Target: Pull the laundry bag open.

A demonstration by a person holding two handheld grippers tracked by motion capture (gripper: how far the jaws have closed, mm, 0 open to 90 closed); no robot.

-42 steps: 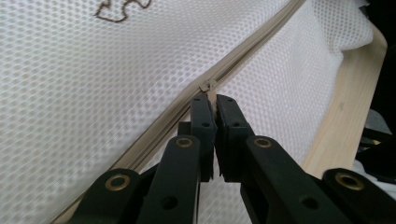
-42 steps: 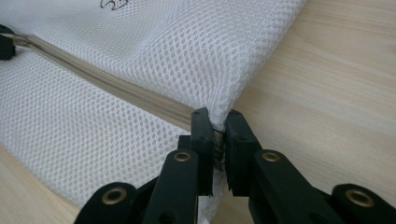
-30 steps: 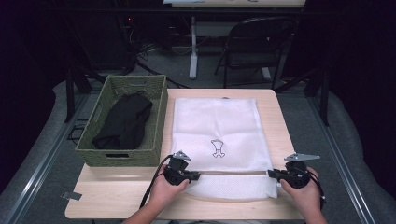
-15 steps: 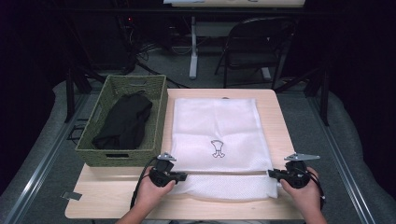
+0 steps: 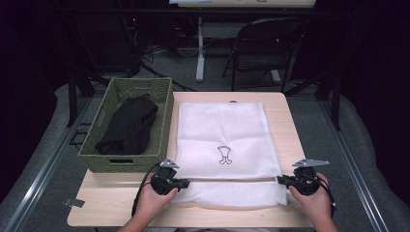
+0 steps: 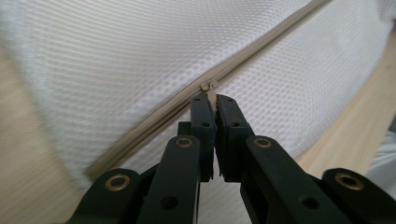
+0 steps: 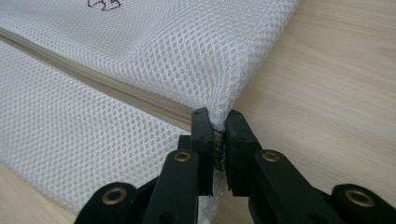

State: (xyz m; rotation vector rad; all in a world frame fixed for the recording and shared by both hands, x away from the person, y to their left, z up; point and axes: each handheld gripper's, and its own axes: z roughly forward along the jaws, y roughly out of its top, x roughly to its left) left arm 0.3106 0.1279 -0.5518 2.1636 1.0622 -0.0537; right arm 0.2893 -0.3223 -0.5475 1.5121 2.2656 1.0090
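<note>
Since earlier, my left gripper [image 5: 181, 183] slid leftward along zipper [image 6: 243, 65], fingers clamped on slider [image 6: 208, 87] | right gripper [image 5: 282, 179] fingers pinch mesh bag [image 5: 222, 130] corner on bench [image 5: 285, 111].

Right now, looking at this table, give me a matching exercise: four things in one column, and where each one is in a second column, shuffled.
Things:
1. white mesh laundry bag
2. woven green basket
3. black cloth
4. left gripper

Places:
A. inside the basket
B. shut at the bag's zipper pull
C. flat on the wooden table
D. beside the bag's left edge

Pairs: 1-C, 2-D, 3-A, 4-B
</note>
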